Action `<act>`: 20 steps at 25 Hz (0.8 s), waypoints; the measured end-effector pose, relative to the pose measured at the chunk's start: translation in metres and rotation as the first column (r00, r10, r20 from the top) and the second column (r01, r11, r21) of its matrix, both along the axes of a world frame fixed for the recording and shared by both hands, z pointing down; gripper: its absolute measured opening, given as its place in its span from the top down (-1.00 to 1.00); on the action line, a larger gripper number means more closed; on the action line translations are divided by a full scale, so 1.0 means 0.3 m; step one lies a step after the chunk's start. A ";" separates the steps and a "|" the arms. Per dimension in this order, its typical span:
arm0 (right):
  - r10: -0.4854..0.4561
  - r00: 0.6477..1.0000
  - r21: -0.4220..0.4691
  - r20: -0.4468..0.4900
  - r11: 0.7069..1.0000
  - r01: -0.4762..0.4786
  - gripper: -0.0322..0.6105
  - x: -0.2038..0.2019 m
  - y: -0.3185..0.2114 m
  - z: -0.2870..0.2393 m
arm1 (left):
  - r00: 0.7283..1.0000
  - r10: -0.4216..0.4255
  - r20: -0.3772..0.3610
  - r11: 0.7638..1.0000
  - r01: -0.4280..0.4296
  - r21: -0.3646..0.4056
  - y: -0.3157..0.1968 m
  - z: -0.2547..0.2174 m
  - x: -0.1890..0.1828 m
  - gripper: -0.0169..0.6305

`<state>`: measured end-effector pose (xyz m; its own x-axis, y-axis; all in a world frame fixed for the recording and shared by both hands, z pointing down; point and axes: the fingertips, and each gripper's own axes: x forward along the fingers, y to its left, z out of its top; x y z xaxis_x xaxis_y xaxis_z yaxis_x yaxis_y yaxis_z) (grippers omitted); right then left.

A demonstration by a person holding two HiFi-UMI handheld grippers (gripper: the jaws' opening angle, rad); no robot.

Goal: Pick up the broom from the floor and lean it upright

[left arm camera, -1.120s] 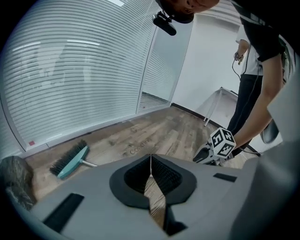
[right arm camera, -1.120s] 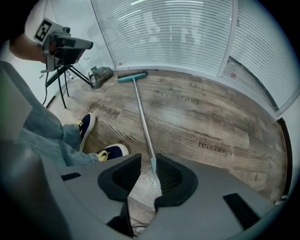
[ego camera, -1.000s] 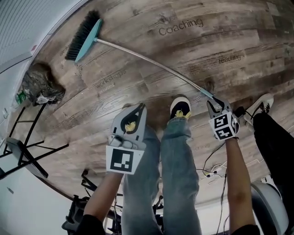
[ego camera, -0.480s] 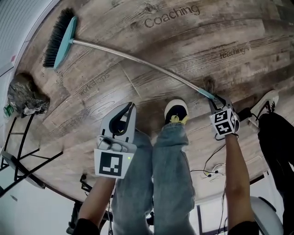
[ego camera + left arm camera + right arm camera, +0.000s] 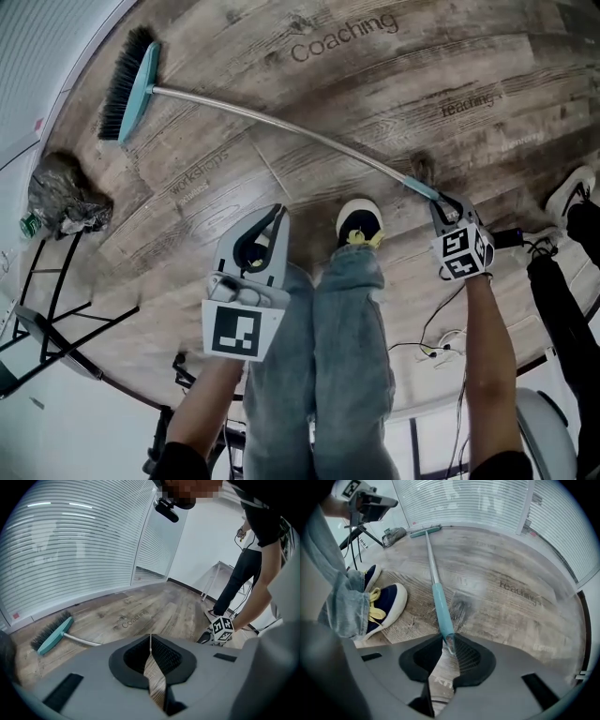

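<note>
The broom lies flat on the wooden floor, its teal brush head [image 5: 131, 82] at the far left. Its metal handle [image 5: 281, 127] runs right to a teal grip [image 5: 424, 187]. My right gripper [image 5: 448, 208] points steeply down over the grip's end. In the right gripper view the grip [image 5: 440, 609] runs up between the jaws of this gripper [image 5: 443, 641]; they are closing, the tip lies against the right pad, and a gap remains on the left. My left gripper [image 5: 262, 239] hangs above my left leg, shut and empty, and its tips [image 5: 150, 641] meet in a thin line.
My dark shoe [image 5: 359, 222] with yellow laces stands just left of the grip. A crumpled bag [image 5: 61, 192] and black stand legs [image 5: 56, 309] sit at the left. Another person's shoe [image 5: 572, 192] and cables [image 5: 441, 342] lie at the right. A blind-covered wall [image 5: 70, 550] is beyond the brush head.
Both grippers have sunk toward the floor. The right one now straddles the end of the teal grip. The broom lies where it was.
</note>
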<state>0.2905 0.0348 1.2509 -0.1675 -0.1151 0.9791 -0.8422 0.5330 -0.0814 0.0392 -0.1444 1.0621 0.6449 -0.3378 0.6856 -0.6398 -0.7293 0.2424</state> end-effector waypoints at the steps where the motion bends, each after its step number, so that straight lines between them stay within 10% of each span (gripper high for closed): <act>1: -0.001 1.000 0.011 0.008 1.000 0.001 0.62 -0.002 -0.012 -0.046 | 1.000 0.001 -0.002 1.000 -0.001 0.000 0.006 -0.030 0.010 0.88; 13: -0.064 0.984 0.270 0.165 0.963 0.017 0.63 -0.150 -0.424 -0.940 | 0.997 0.018 -0.074 0.994 -0.010 0.108 -0.144 -0.765 0.123 0.88; 20: -0.145 0.927 0.510 0.346 0.858 -0.057 0.65 -0.394 -0.785 -1.510 | 0.997 -0.019 -0.074 0.979 0.033 0.199 -0.285 -1.132 0.051 0.88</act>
<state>0.1723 -0.2007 0.7978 -0.5122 -0.5570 0.6537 -0.7806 0.6194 -0.0837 0.0546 -0.2299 0.7226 0.6789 -0.4811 0.5546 -0.6456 -0.7509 0.1389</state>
